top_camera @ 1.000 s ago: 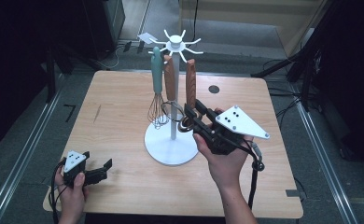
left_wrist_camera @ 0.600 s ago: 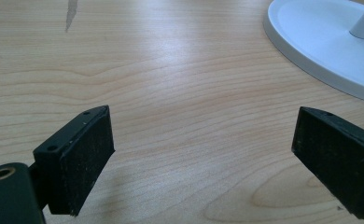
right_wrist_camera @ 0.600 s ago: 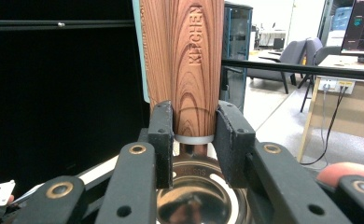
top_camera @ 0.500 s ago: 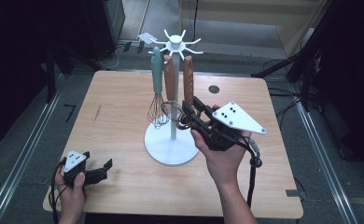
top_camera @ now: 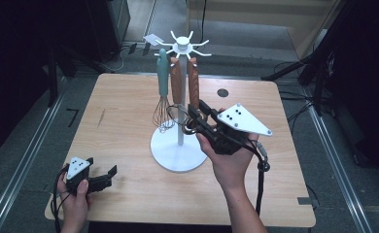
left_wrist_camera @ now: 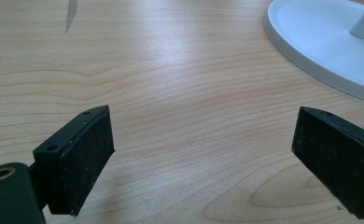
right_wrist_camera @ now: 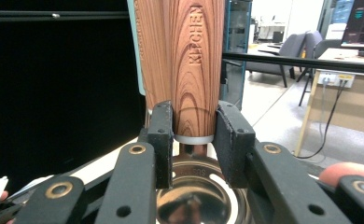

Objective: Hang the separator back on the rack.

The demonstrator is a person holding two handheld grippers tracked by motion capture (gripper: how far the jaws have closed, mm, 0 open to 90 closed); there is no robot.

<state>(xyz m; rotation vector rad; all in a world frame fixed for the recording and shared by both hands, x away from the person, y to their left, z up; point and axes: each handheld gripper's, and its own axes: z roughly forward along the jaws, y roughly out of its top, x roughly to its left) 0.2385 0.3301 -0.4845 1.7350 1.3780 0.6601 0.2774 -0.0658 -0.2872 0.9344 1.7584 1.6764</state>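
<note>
Wooden table (top_camera: 129,116) carries a white rack (top_camera: 180,121) hung with three utensils; right tool (top_camera: 196,119) is clamped on the wood-handled utensil (right_wrist_camera: 192,65) at the handle's lower end, beside the rack's pole. Left tool (top_camera: 111,175) rests near the table's front-left corner, jaws spread wide, nothing between them

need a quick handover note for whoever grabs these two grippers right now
Right gripper: shut on the lower end of the wood-handled utensil, just above its metal collar; the handle reads KITCHEN.
Left gripper: open, holding nothing, low over the table at its near left corner.
Things: the utensil hangs on the white rack mid-table, beside a second wood-handled tool and a teal whisk.
Done: grip taken on the utensil.
Left: it looks still hooked at the top, so the likely next step is to lift it off and set it down.
</note>
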